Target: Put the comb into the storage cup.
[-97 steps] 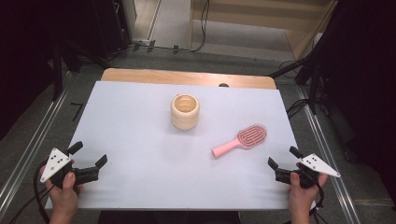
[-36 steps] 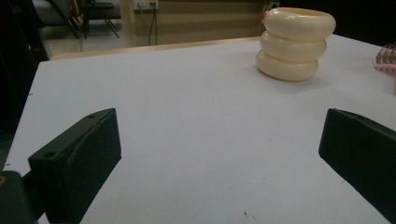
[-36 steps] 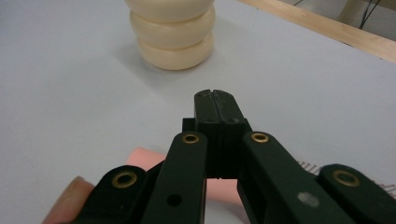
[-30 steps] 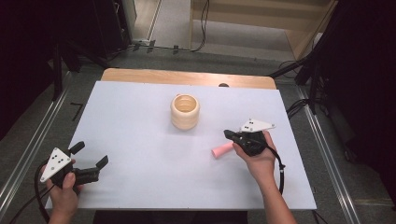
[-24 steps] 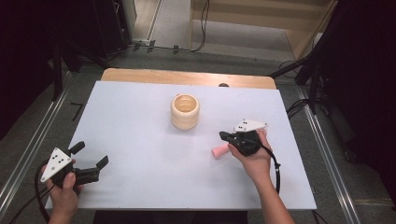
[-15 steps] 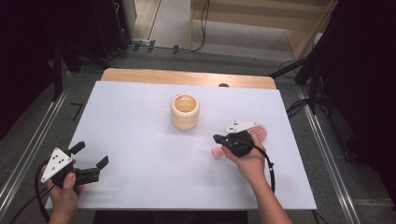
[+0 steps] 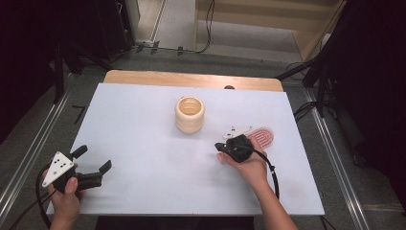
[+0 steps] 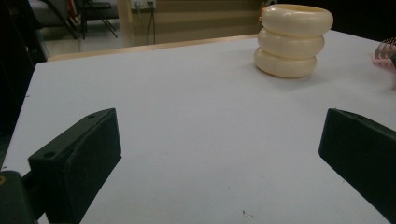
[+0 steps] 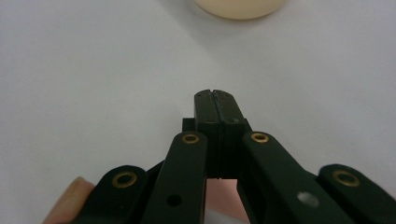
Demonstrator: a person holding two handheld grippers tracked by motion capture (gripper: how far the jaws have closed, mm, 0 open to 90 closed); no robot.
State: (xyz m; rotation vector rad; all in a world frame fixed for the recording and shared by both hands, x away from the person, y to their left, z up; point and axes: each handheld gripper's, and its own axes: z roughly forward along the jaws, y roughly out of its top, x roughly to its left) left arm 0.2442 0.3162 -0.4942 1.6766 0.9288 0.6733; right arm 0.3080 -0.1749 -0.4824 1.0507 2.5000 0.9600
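A pink hairbrush lies on the white table, its ribbed head (image 7: 263,136) sticking out to the right of my right hand; the handle is hidden under that hand and gripper. My right gripper (image 7: 222,146) is low over the handle and points left. In the right gripper view its jaws (image 9: 215,95) are pressed together with nothing between the tips, and pink shows beneath the linkage. A cream ribbed cup (image 7: 189,114) stands upright behind it, and its base (image 9: 238,7) is just ahead of the jaws. My left gripper (image 7: 94,158) rests open at the near left, empty.
The white table top (image 7: 143,143) stretches between the two grippers, with a wooden strip (image 7: 191,79) along its far edge. In the left gripper view the cup (image 8: 292,39) stands far ahead and the brush head (image 8: 385,51) shows at the right edge.
My right hand has moved left and lower, so the gripper now covers the brush handle. Its jaws stayed shut. The left gripper has not moved.
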